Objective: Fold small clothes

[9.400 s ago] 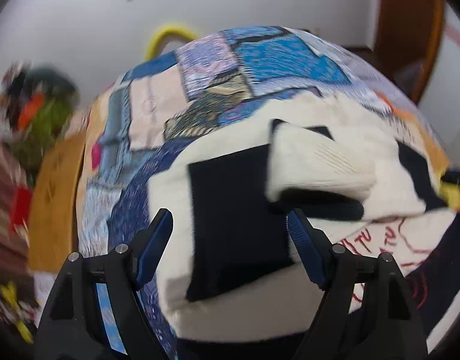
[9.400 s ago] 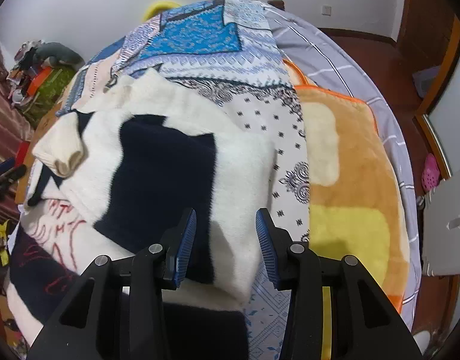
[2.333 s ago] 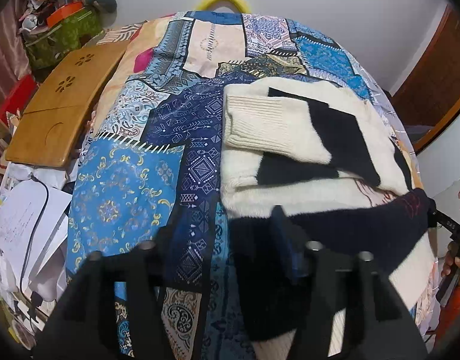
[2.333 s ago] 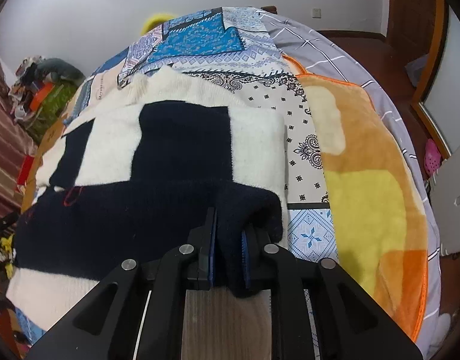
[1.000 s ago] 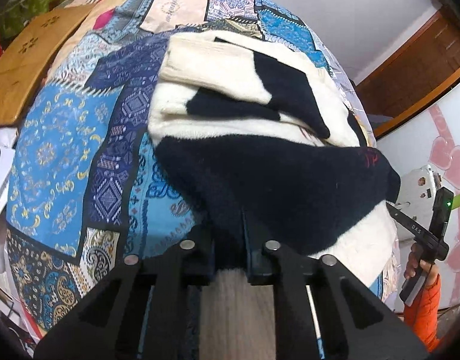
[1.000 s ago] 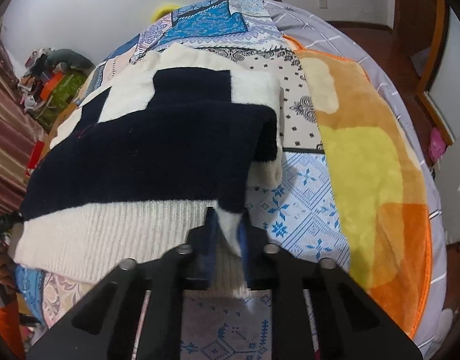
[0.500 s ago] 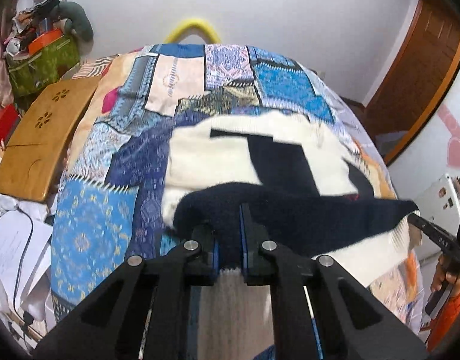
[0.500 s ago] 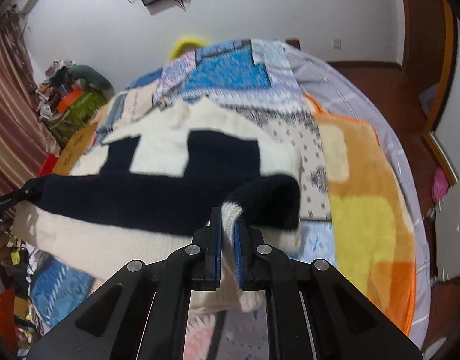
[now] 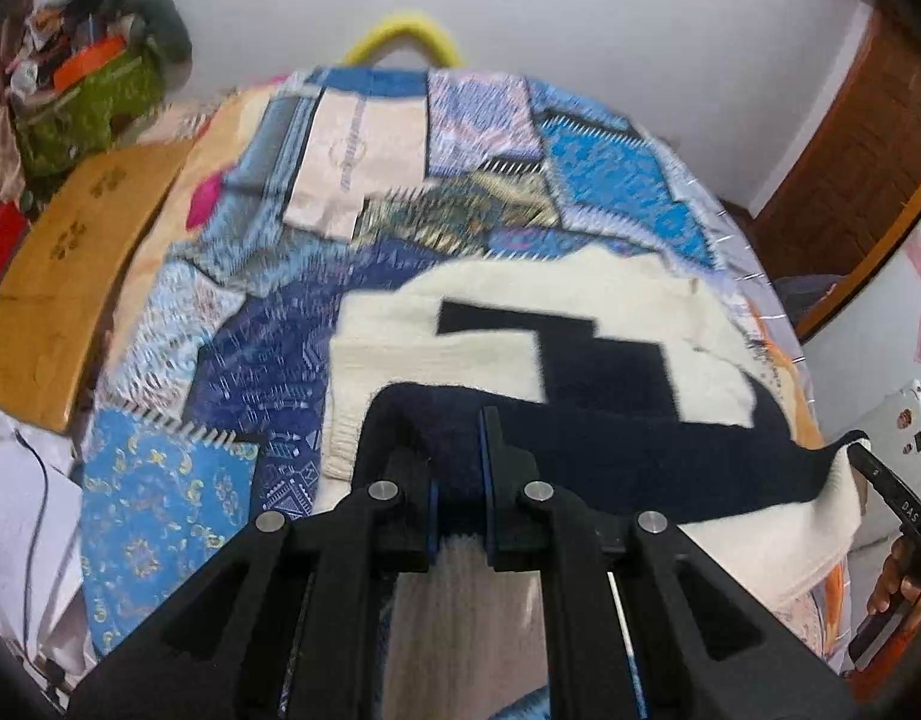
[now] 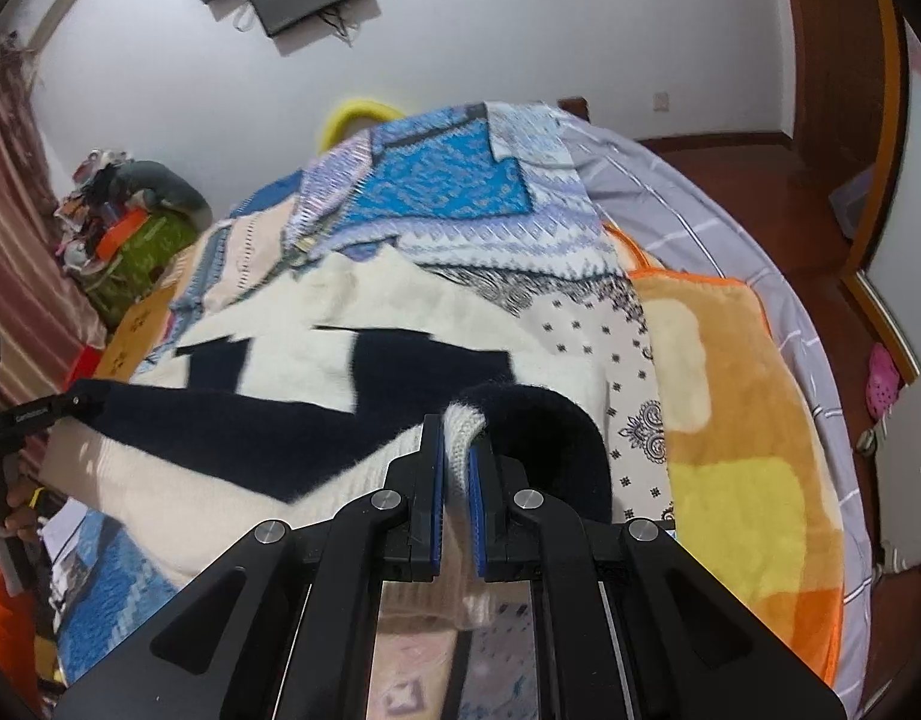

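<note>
The cream and navy block-patterned knitted sweater (image 9: pixel 580 360) lies across the middle of the bed, on a blue patchwork-print bedspread (image 9: pixel 178 492). Its ribbed cream hem edge is raised off the bed and stretched between the two grippers. The left gripper (image 9: pixel 458 480) has its jaws clenched on one hem corner, with navy knit bunched above the pads and ribbed cream hanging toward 6 o'clock. In the right wrist view, the right gripper (image 10: pixel 454 468) has its jaws clamped on the other hem corner, a cream ribbed fold pinched between the blue pads and a navy curl of fabric just beside it at 2 o'clock.

From the left gripper the lifted edge runs toward 3 o'clock, where the other gripper's black tip shows at the frame border. The far part of the sweater stays flat on the bedspread toward 12 o'clock.

Bare bedspread lies beyond the collar edge toward 12 o'clock. An orange and yellow fleece blanket (image 10: pixel 736 420) covers the bed at 3 o'clock in the right wrist view. A wooden lap table (image 9: pixel 64 276) sits off the bed at 9 o'clock in the left wrist view.
</note>
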Available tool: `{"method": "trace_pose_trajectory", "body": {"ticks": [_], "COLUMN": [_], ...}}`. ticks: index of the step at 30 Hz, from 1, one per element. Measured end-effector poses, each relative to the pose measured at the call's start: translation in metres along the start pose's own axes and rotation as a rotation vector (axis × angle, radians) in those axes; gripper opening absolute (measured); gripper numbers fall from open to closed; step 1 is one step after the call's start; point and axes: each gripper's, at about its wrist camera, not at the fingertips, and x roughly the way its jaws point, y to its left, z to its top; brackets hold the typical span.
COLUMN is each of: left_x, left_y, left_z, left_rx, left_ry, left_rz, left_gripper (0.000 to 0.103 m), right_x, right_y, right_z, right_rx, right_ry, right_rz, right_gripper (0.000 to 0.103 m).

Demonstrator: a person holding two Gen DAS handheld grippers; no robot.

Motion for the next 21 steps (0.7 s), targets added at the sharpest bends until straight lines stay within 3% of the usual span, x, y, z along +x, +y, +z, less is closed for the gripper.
{"method": "trace_pose_trajectory", "body": {"ticks": [5, 15, 21], "left_x": [0.034, 0.031, 0.017], "left_y": [0.010, 0.002, 0.009], "left_z": [-0.008, -0.013, -0.014], "left_rx": [-0.030, 0.041, 0.007], "left_ry": [0.072, 0.063, 0.088], "left_rz": [0.008, 0.038, 0.014], "left_gripper": [0.011, 0.016, 0.031], "right_x": [0.030, 0.032, 0.020], "right_y": [-0.012, -0.015, -0.016], "right_z": [-0.007, -0.007, -0.007], "right_rx": [0.026, 0.029, 0.049], "right_ry": [0.075, 0.122, 0.129], "right_rz": [-0.022, -0.031, -0.036], "right_gripper": [0.006, 0.007, 0.013]}}
